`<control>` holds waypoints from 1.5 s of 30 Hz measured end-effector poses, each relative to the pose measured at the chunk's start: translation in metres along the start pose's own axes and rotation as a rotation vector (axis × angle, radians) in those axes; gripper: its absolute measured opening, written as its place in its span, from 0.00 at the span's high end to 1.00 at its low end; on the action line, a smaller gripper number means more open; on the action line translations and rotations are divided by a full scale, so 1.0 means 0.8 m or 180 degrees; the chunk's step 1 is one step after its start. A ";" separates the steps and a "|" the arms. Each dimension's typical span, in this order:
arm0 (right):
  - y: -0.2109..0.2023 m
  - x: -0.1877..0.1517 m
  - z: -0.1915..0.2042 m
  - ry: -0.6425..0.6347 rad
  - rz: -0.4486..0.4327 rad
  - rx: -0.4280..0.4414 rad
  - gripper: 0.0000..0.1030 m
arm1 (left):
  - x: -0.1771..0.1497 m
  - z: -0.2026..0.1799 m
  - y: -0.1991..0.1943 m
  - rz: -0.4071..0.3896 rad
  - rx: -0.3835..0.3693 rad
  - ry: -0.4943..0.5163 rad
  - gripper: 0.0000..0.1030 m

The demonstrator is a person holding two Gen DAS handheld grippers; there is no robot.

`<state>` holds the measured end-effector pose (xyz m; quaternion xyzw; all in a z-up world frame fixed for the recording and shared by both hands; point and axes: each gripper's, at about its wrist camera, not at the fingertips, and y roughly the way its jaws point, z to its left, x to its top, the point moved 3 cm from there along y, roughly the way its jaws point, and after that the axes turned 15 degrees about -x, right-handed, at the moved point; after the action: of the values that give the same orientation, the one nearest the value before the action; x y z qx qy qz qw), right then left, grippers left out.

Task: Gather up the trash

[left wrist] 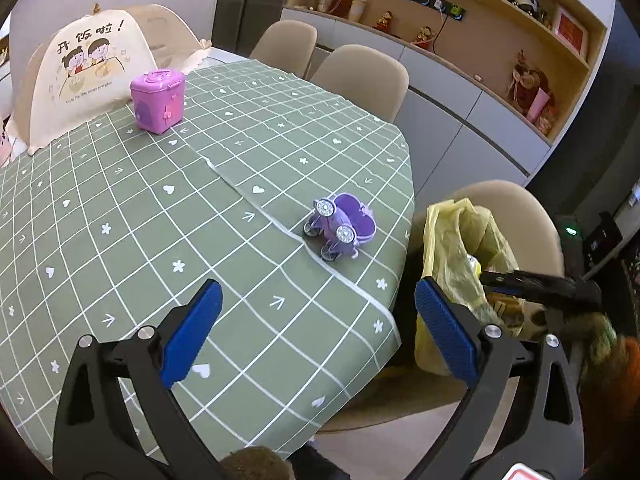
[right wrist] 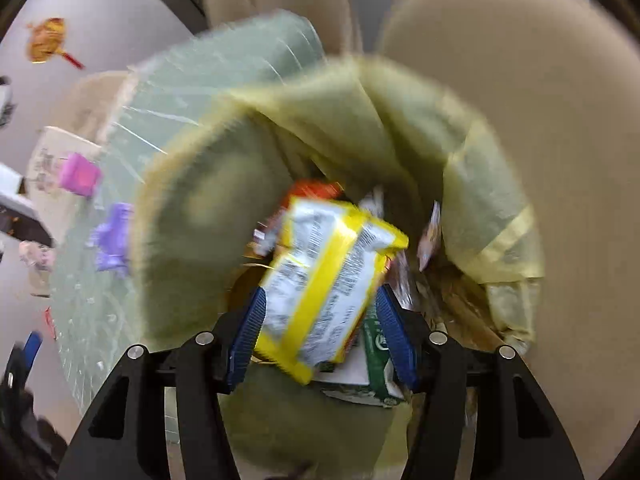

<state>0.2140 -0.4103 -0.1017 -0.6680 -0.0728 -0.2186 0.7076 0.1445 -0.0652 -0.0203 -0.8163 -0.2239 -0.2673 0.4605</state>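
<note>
The right gripper (right wrist: pixel 320 336) was held spread over the mouth of a yellow trash bag (right wrist: pixel 400 128), a yellow snack wrapper (right wrist: pixel 328 280) seen between its blue pads, contact unclear through blur. The left gripper (left wrist: pixel 316 332) was held wide open and empty above the green tablecloth (left wrist: pixel 160 220), near a purple toy carriage (left wrist: pixel 342 230).

a green tablecloth (left wrist: pixel 160 208) is showing a white grid with hearts, flowers and arrows. a pink box (left wrist: pixel 158 100) and a lilac toy carriage (left wrist: pixel 344 228) are sitting there. the bag (right wrist: pixel 400 128) is glowing pale yellow; the wrapper (right wrist: pixel 324 280) is showing yellow and white.
</note>
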 end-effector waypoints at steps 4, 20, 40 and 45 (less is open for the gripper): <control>-0.057 -0.023 0.019 -0.0061 -0.0468 0.0050 0.47 | -0.006 -0.011 -0.012 -0.0094 0.0053 0.0094 0.10; -0.286 -0.239 0.154 -0.0417 -0.1868 -0.0229 0.47 | -0.089 -0.071 -0.192 -0.0730 0.0488 0.0978 0.10; -0.336 -0.313 0.195 -0.0450 -0.2062 -0.0342 0.47 | -0.140 -0.042 -0.261 -0.0760 0.0587 0.0770 0.10; -0.335 -0.316 0.194 -0.0444 -0.2057 -0.0367 0.47 | -0.144 -0.042 -0.263 -0.0760 0.0555 0.0761 0.10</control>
<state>-0.0914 -0.2083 0.0582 -0.6626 -0.3167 -0.3891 0.5560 -0.0787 -0.0084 0.0534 -0.7034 -0.2852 -0.3946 0.5179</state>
